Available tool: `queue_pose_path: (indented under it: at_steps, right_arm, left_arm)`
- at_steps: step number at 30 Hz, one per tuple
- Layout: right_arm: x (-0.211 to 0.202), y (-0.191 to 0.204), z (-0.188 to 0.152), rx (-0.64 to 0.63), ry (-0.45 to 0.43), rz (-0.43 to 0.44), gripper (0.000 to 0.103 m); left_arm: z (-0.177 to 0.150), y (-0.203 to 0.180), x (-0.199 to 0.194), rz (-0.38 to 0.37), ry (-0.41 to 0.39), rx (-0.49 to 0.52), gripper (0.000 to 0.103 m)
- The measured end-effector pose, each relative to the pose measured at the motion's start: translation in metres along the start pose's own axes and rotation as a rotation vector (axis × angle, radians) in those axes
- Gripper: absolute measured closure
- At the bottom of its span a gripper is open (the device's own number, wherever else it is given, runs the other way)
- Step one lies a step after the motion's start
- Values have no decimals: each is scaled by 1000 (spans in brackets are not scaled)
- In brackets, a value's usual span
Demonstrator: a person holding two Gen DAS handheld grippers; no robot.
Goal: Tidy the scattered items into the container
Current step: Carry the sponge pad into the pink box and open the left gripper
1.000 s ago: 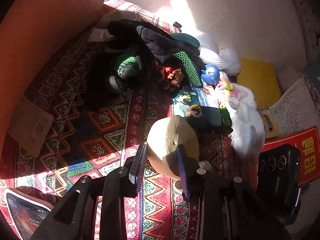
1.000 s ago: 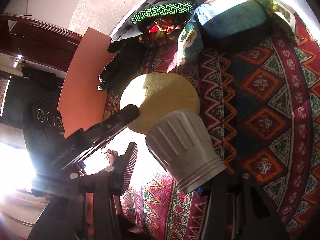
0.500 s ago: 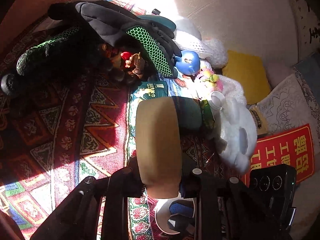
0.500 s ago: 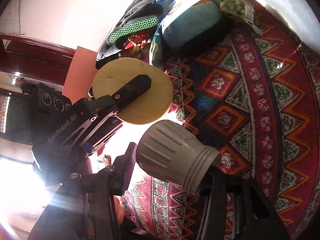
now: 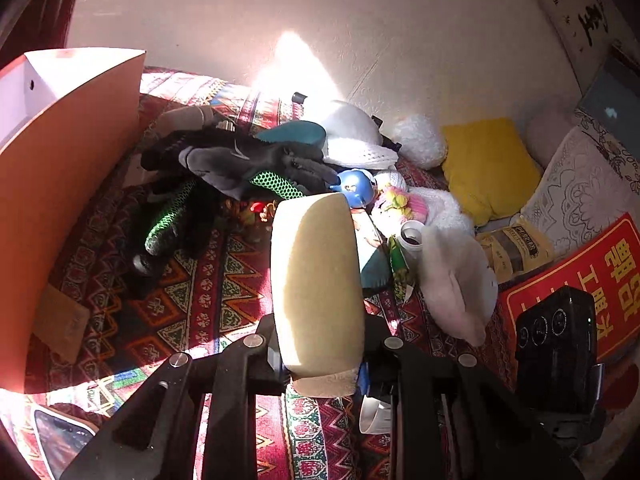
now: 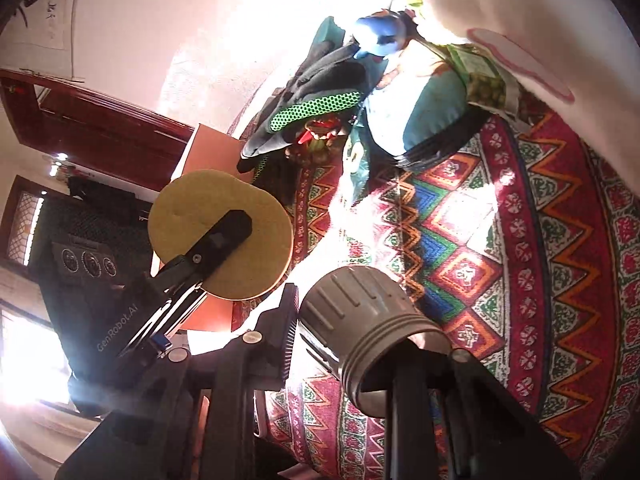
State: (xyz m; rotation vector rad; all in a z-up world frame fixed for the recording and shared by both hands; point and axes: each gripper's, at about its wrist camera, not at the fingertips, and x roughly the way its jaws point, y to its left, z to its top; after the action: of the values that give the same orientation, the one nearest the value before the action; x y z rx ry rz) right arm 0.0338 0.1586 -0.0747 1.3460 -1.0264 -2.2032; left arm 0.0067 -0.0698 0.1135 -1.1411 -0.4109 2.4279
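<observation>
Grips a yellow foam disc in the left claw, pads clamped together on its two flat faces, so holds it edge-on and clear of the patterned cloth below. Carries a grey ribbed cup in the right claw, jaws closing with the cup between them, the one visible pad already against the ribbed side, wide ringed end toward the camera; cannot see the far pad behind the cup. Finds the container, an orange box, off to the left of the disc in the left wrist view, wall upright and near, white inside showing only at the top left corner. Catches the same box from the right wrist view only in slivers behind the left claw and its disc. Puts the left hand, on that evidence, between the right hand and the box, hence nearer to it. Probably calls for a swing leftward and up over the wall before any release, disc first, cup following along the same line. Risks clipping the wall with the disc's rim if kept low. Leaves the black and green gloves, blue toy and white plush heaped beyond the disc, well apart from both claws, not yet in the box
</observation>
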Motion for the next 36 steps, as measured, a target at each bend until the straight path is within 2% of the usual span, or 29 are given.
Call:
queue_pose_path:
  at_steps: [8,15,20,23,26,30,33,34,35,36]
  right_arm:
    - [6,58,-20,-118,-37,-2,82]
    - [20,102,-32,-222,-70,-53,82]
    - [11,151,-29,-368,-186,-161,82]
    - [8,197,-22,-483,-253,-184,82]
    - [21,246,-10,-567,-270,-149,82]
    - [62,310,0,-694,-240,-120,82]
    - [107,343,5,-754,-168,-109,82]
    - [124,351,6,-768,-117,-108,81]
    - [141,356,7,-768,-64,-108,80]
    - [156,358,9,-754,-25,-105,76]
  left_arm:
    - [10,12,-62,116,-165,85,83]
    - [9,28,-95,104,-190,121,83]
    - [17,36,-124,95,-232,149,83]
    - [36,58,-147,160,-305,156,83]
    - [60,97,-158,244,-330,142,83]
    - [83,166,-153,366,-327,73,83]
    - [92,216,-142,352,-284,-26,83]
    - [94,227,-137,364,-267,-47,80]
    - [94,235,-132,384,-251,-65,75]
    - [94,242,-127,402,-237,-80,53]
